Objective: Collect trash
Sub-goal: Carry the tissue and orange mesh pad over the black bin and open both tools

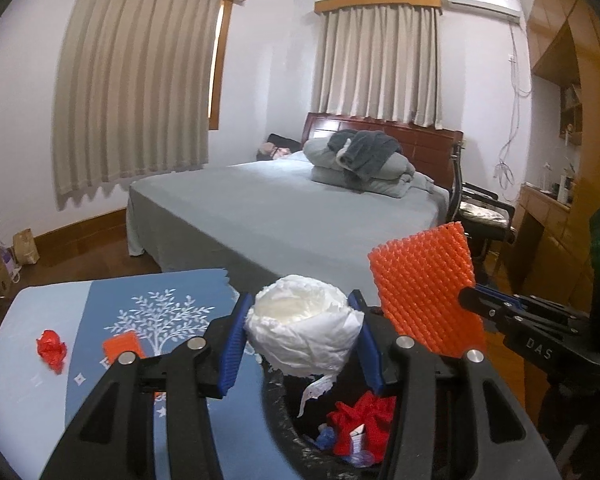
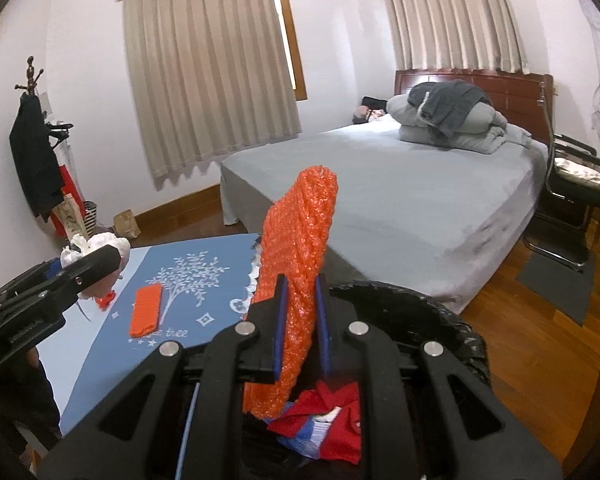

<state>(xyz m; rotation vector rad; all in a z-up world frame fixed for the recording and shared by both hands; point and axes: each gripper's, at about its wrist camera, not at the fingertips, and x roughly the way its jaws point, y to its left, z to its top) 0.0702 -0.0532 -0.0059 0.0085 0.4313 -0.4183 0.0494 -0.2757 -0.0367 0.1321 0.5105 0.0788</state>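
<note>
The left gripper (image 1: pixel 300 344) has its jaws clenched on a white paper wad (image 1: pixel 300 332), held over the black-lined bin (image 2: pixel 432 300) just right of the tabletop (image 1: pixel 28 380). The right gripper (image 2: pixel 300 320) grasps an orange foam net (image 2: pixel 296 280) above the same bin, where red scraps (image 1: pixel 364 420) lie. Another orange net (image 2: pixel 146 310) and a red wad (image 1: pixel 51 348) lie on the tabletop

Left gripper (image 1: pixel 300 336) and right gripper (image 2: pixel 300 320), jaws clamped, side by side.
</note>
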